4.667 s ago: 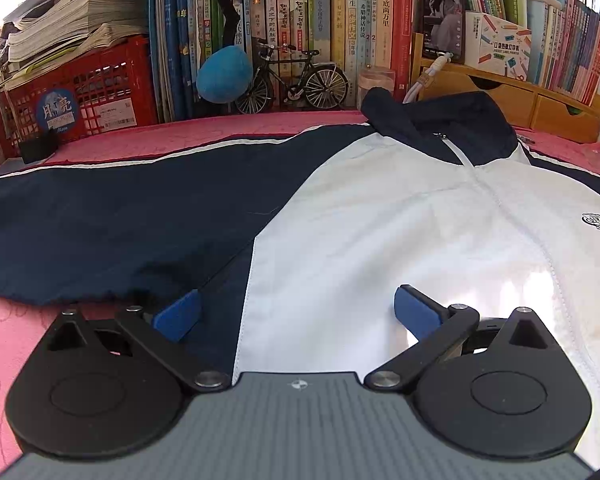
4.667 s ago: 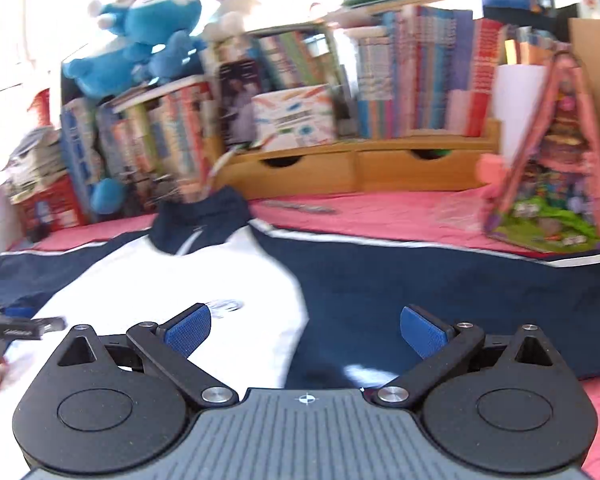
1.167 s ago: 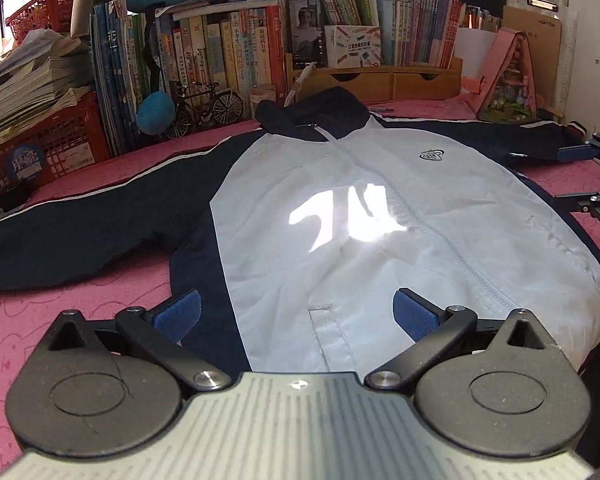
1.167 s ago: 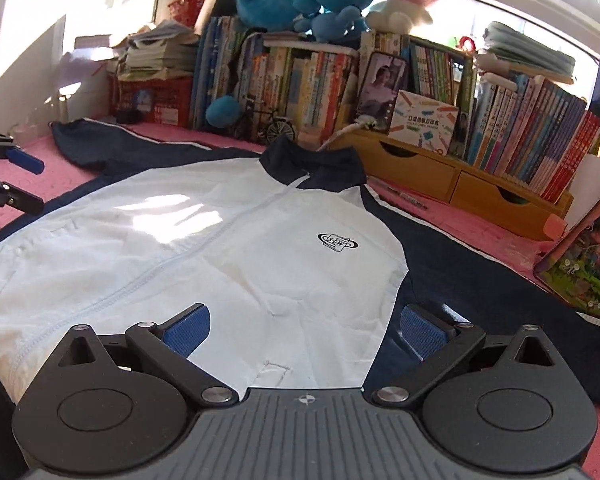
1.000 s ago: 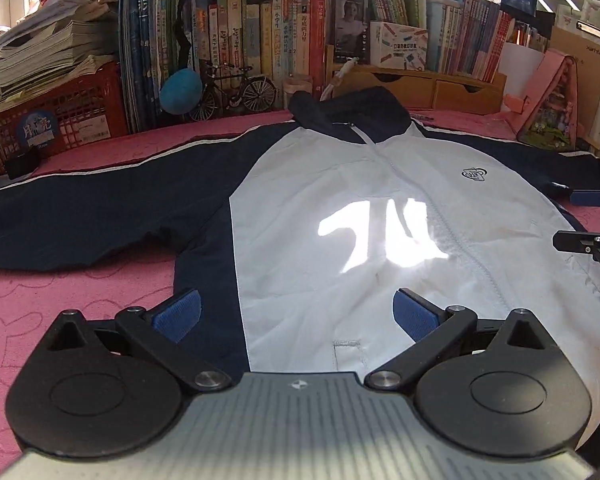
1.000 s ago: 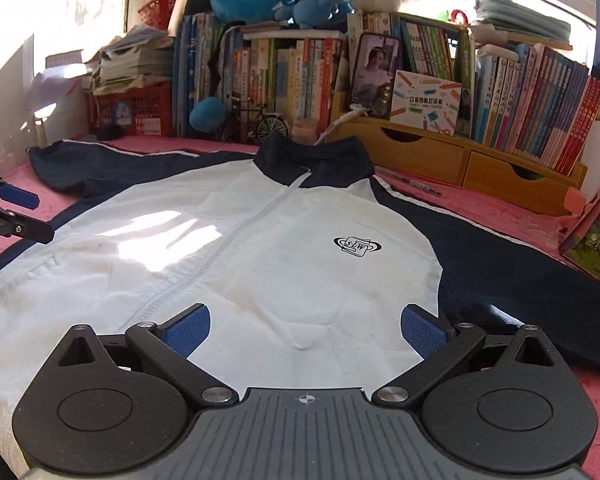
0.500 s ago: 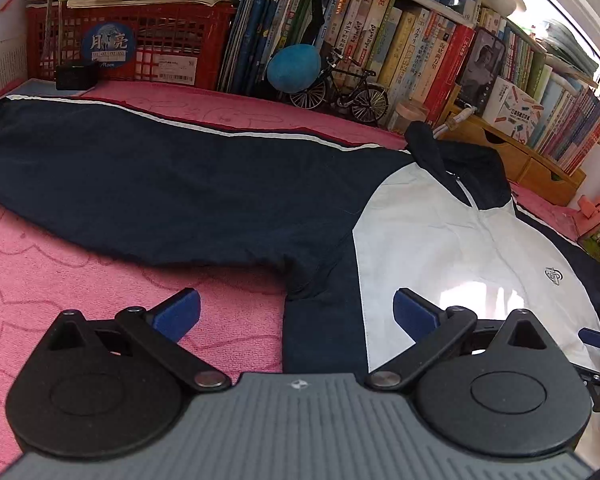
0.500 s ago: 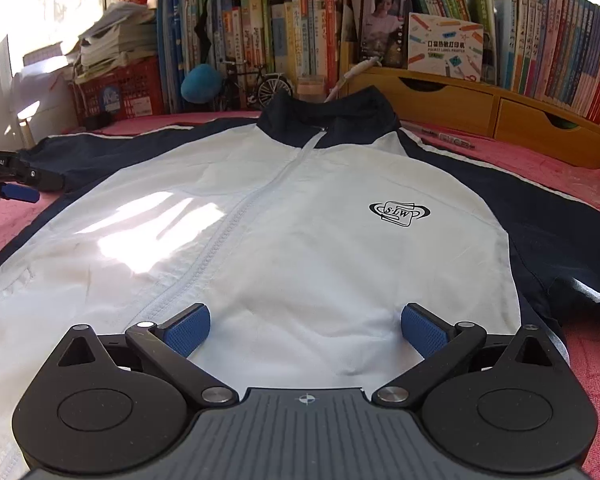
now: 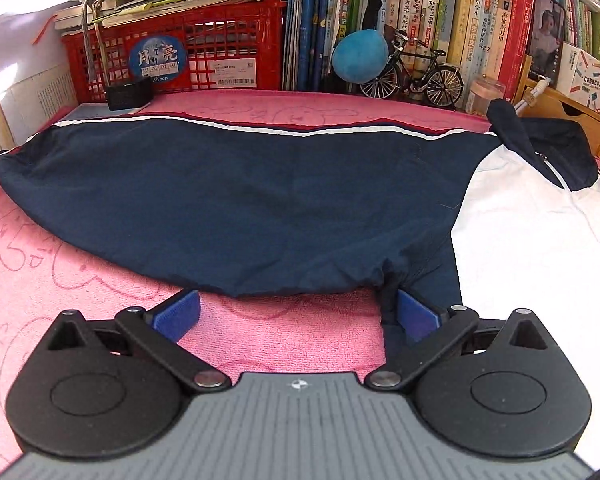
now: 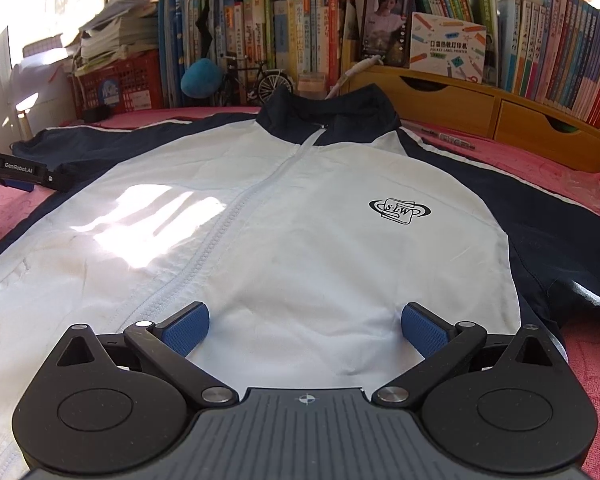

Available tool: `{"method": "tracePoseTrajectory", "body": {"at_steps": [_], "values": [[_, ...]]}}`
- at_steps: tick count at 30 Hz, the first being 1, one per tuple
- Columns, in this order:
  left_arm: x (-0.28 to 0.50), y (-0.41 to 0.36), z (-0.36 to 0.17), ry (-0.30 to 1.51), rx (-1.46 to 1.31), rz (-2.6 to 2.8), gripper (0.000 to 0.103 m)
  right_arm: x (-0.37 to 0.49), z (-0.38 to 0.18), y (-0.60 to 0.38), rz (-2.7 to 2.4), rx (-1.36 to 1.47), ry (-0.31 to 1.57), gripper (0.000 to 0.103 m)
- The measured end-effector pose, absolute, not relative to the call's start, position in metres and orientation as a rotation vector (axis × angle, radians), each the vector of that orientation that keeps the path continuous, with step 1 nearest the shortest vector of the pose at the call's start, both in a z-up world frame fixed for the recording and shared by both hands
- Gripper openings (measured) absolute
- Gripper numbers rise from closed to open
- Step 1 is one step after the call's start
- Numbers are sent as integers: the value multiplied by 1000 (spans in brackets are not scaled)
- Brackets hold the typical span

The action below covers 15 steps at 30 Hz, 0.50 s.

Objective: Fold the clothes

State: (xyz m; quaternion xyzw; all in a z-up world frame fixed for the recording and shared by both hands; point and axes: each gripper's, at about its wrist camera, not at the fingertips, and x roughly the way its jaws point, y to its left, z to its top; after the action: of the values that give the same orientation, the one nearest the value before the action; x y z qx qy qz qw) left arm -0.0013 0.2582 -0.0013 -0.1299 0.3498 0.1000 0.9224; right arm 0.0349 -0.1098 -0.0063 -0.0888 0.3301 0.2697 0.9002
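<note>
A navy-and-white zip-front jacket [image 10: 300, 216] lies spread flat, front up, on a worktop covered with a pink towel-like cloth [image 9: 292, 340]; its collar points toward a row of upright books [image 10: 292, 24] and a wooden drawer unit [image 10: 480, 108]. The left gripper [image 9: 296, 314] is spread wide and holds nothing, low over the pink cloth just at the lower edge of the navy sleeve [image 9: 220, 200], its right pad beside the underarm seam. The right gripper [image 10: 306, 328] is likewise wide and empty, hovering above the white chest panel near the hem. A red plastic crate [image 9: 188, 52] stands behind the sleeve.
</note>
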Motion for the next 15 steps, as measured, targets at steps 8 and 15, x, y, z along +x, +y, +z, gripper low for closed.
{"method": "tracePoseTrajectory", "body": {"at_steps": [8, 15], "values": [[6, 267, 20, 580, -407, 15, 103, 35, -6, -110, 558, -184, 683, 103], [41, 325, -14, 649, -508, 166, 103, 35, -7, -110, 559, -184, 684, 103]]}}
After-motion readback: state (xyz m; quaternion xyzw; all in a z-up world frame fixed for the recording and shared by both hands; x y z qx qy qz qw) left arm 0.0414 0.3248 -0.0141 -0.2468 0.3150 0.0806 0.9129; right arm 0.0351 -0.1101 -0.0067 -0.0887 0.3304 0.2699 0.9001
